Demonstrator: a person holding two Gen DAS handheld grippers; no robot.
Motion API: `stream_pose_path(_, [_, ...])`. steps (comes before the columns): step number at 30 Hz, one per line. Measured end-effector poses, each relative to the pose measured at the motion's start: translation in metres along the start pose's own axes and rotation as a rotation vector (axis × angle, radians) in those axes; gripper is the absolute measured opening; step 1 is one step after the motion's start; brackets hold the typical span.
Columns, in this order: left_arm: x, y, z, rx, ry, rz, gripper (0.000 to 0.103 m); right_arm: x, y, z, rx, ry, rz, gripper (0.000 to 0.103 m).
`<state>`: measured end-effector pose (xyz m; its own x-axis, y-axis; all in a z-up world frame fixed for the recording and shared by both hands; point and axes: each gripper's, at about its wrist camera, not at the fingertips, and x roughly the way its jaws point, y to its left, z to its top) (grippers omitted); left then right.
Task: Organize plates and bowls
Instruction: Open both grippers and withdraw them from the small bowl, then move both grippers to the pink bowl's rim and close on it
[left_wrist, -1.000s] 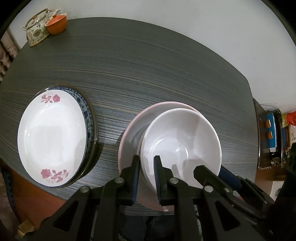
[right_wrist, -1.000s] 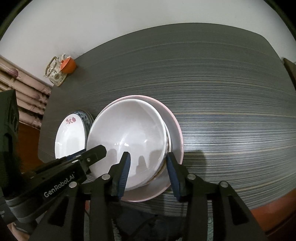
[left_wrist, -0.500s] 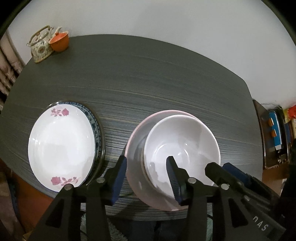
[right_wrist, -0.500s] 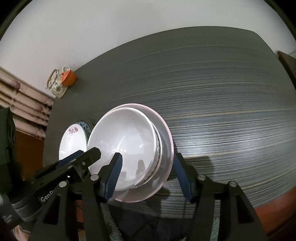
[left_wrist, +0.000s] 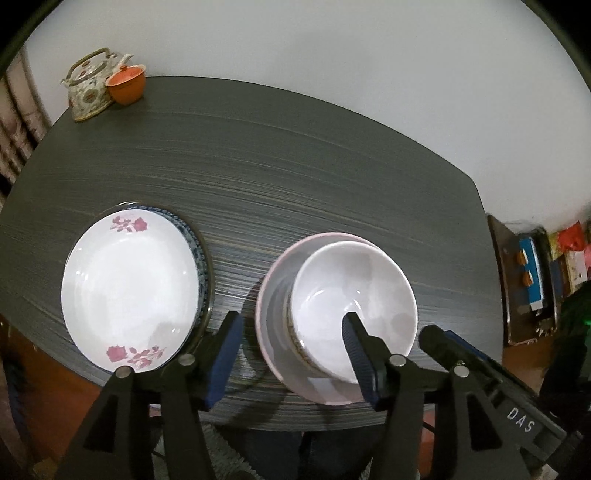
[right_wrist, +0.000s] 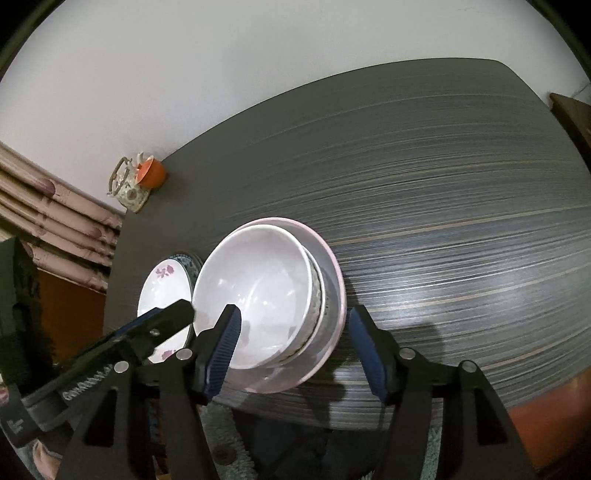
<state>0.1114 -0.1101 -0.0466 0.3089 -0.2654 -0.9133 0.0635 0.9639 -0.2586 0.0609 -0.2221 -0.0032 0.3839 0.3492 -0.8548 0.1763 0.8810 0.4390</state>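
Both grippers clear of the nested bowls, jaws apart, nothing held.

Left gripper (left_wrist: 291, 354) and right gripper (right_wrist: 295, 354) have just been opening; the white bowl (left_wrist: 354, 306) stack sits lower centre on the counter (left_wrist: 295, 166), between both. Three bowls nested; two plates (left_wrist: 129, 291) stacked lower left, nearer the left gripper.

glossy white glazed bowl (left_wrist: 354, 306) between left claw's ribbed blue rubbery pads (left_wrist: 360, 354), pink glossy plate (left_wrist: 273, 295) beneath, rose-print glazed plate (left_wrist: 129, 291) left, matt streaked wood-grain table (left_wrist: 295, 166), glossy orange cup (left_wrist: 125, 88) far beyond
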Motion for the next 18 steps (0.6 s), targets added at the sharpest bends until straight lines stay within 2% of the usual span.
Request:
stream_pose_path(7, [-0.003, 0.026, 0.003, -0.079, 0.010, -0.007, 0.057, -0.009, -0.008, -0.001, 0.030, -0.010, -0.001, 0.059])
stream_pose_path(18, [0.016, 0.050, -0.002, -0.164, 0.095, 0.009, 0.057, -0.005, -0.024, -0.008, 0.083, 0.018, -0.051, 0.059])
